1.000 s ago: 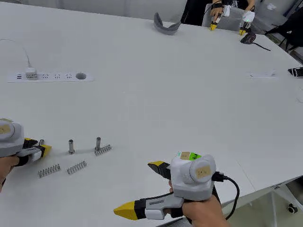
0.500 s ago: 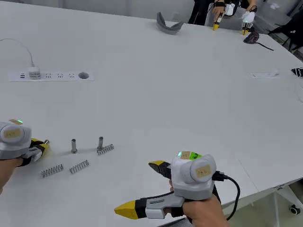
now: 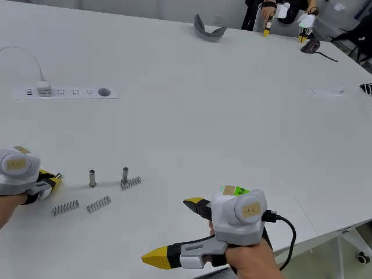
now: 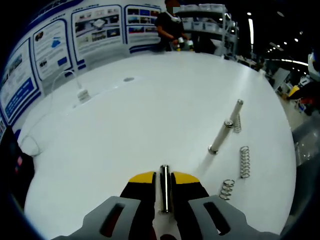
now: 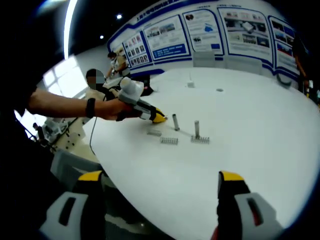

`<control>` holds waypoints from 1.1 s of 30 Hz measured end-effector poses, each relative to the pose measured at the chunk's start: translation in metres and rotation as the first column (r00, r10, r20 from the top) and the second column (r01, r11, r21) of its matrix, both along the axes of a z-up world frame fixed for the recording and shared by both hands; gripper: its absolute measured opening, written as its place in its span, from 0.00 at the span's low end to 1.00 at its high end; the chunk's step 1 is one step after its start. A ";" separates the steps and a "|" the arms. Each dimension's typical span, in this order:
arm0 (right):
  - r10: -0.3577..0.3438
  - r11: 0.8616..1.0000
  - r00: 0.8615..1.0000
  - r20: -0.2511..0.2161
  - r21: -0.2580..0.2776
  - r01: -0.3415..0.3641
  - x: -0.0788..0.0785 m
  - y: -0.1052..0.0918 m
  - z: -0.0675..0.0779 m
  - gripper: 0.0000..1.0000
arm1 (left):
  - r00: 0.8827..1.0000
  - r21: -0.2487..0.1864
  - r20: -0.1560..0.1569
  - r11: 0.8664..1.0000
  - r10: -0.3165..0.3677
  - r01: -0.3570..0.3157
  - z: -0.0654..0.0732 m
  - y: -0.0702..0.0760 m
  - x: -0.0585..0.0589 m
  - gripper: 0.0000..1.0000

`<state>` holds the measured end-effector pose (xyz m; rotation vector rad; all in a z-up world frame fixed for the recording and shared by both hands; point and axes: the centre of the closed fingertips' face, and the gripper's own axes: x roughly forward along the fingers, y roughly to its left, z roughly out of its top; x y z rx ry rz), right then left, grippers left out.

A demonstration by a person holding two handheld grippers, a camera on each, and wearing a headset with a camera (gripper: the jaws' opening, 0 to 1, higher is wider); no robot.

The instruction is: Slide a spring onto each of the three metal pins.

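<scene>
The pin (image 4: 164, 192) points straight ahead, clamped lengthwise in the left gripper (image 3: 52, 179), lower left; right gripper (image 3: 172, 230) gapes wide, bottom centre.

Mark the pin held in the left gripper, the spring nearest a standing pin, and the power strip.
pin (image 4: 164, 192), left gripper view, mid-shaft between the jaws.
spring (image 3: 131, 182), head view, its middle coils.
power strip (image 3: 75, 92), head view, the socket row near its middle.

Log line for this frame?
left hand-held gripper: shut on pin | right hand-held gripper: open | springs: loose on table
</scene>
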<state>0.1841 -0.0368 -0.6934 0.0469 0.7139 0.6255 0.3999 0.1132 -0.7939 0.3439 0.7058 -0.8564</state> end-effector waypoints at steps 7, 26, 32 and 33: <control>-0.020 1.000 1.000 -0.004 0.003 0.020 0.002 -0.004 0.000 0.97 | 0.999 0.034 0.026 0.999 -0.036 0.035 -0.001 -0.003 0.000 0.08; -0.013 1.000 1.000 -0.004 0.009 0.013 0.003 0.001 0.000 0.96 | 0.999 -0.022 -0.027 0.999 0.029 -0.029 0.014 0.010 -0.011 0.08; -0.010 1.000 1.000 -0.004 0.009 0.010 0.002 0.001 0.000 0.96 | 0.999 -0.044 -0.027 0.998 0.047 -0.048 0.021 0.014 -0.015 0.07; -0.011 1.000 1.000 -0.003 0.010 0.011 0.003 0.001 0.000 0.96 | 0.998 -0.045 -0.027 0.998 0.048 -0.049 0.022 0.015 -0.015 0.07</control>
